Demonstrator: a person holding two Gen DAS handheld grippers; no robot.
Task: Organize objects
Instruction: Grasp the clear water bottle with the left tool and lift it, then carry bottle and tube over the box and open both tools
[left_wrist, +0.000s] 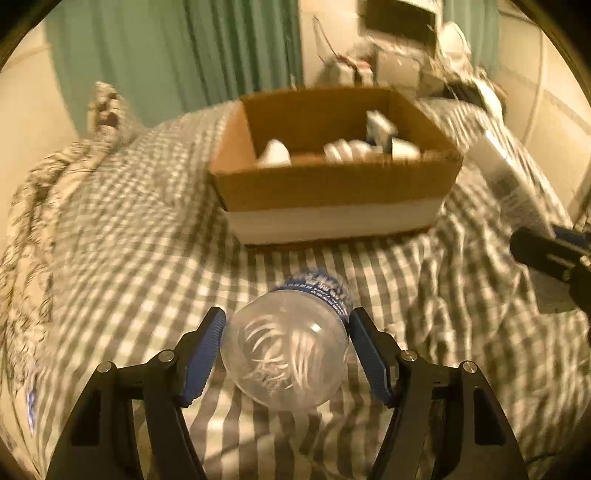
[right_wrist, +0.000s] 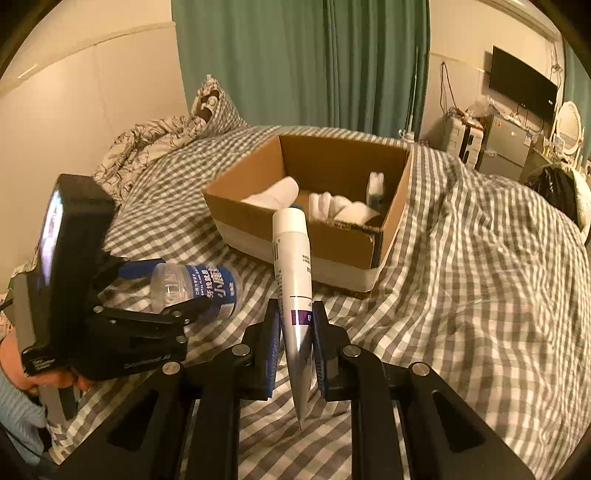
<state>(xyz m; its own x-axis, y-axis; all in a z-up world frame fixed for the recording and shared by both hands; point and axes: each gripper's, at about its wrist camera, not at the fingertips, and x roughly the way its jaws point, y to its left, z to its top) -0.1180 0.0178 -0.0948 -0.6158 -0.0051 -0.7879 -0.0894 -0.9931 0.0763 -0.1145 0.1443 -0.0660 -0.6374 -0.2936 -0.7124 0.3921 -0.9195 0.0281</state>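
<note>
My left gripper (left_wrist: 286, 323) is shut on a clear plastic bottle (left_wrist: 286, 354) with a blue label, its base toward the camera, held over the checked bed cover. The bottle (right_wrist: 195, 288) and left gripper (right_wrist: 170, 288) also show at the left of the right wrist view. My right gripper (right_wrist: 295, 317) is shut on a white and silver tube (right_wrist: 293, 280) with a purple band, cap end pointing up toward the cardboard box (right_wrist: 310, 236). The box (left_wrist: 332, 192) sits ahead on the bed and holds several white items.
The bed has a grey checked cover (right_wrist: 480, 277) and a patterned quilt (right_wrist: 147, 144) at the left. Green curtains (right_wrist: 295, 62) hang behind. A TV (right_wrist: 521, 85), cabinets (right_wrist: 506, 144) and a mirror (right_wrist: 569, 122) stand at the far right.
</note>
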